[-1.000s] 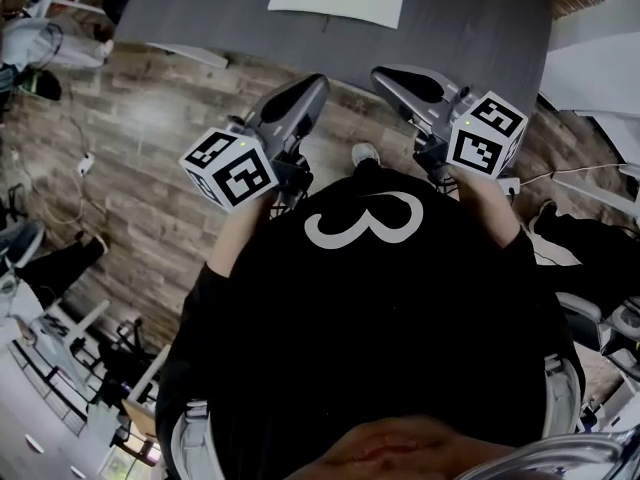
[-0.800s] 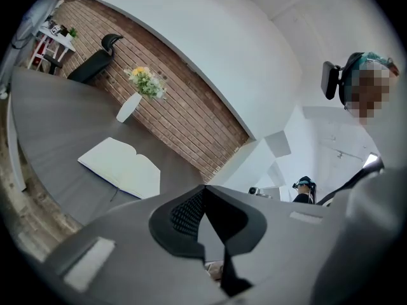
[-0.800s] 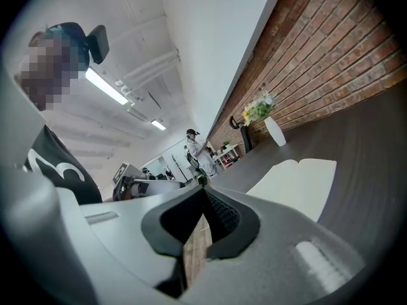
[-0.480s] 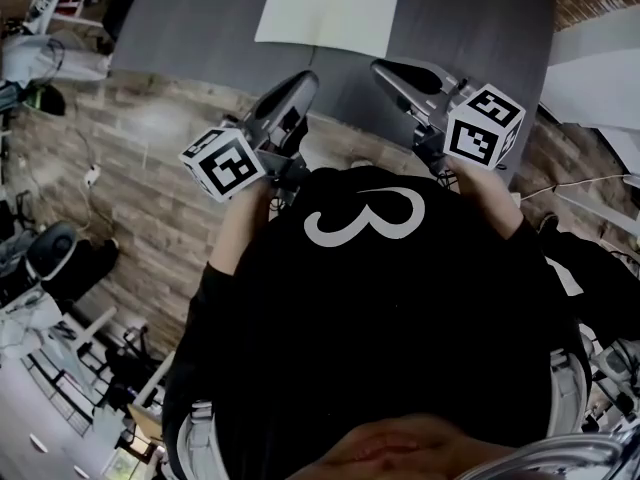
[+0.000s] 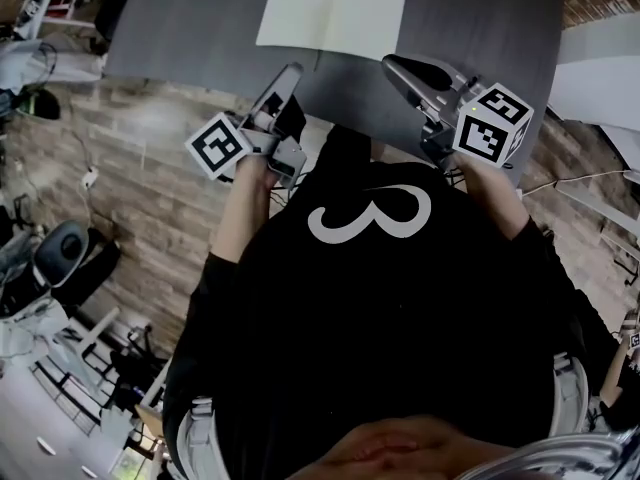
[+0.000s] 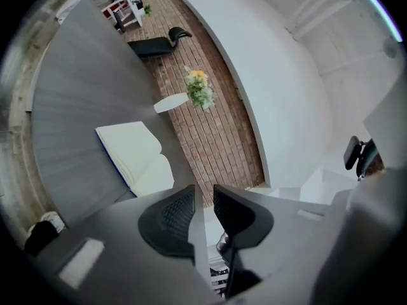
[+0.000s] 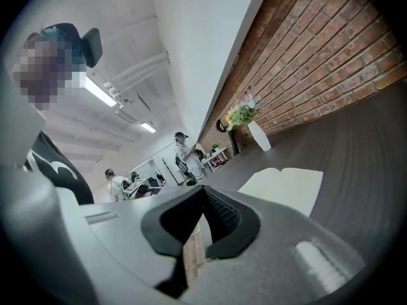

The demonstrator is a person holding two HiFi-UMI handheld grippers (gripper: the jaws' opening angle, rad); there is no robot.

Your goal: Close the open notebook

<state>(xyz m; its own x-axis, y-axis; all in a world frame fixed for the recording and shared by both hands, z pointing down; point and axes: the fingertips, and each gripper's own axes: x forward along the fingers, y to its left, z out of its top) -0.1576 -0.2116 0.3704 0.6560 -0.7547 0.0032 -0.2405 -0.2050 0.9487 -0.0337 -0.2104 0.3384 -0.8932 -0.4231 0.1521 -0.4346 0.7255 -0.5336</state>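
An open notebook [image 5: 333, 10] with blank white pages lies flat on the grey table [image 5: 480, 28], at the top of the head view. My left gripper [image 5: 291, 74] reaches over the table's near edge, just short of the notebook's lower left corner. Its jaws are opening with nothing between them. In the left gripper view, the gripper [image 6: 205, 193] shows a narrow gap, and the notebook [image 6: 133, 157] lies ahead to the left. My right gripper [image 5: 393, 64] hovers over the table edge to the right, shut and empty. In the right gripper view, the notebook [image 7: 286, 186] lies beyond the right gripper [image 7: 203, 190].
A white vase of flowers [image 6: 198, 91] stands at the table's far end against the brick wall [image 7: 318, 62]. Several people [image 7: 184, 151] stand by desks far off. Wood-plank floor [image 5: 150, 178], chairs and cables lie left of the table.
Both grippers have moved forward over the table edge toward the notebook. The left one has rolled, so its marker cube shows a different face. More of the notebook is in view.
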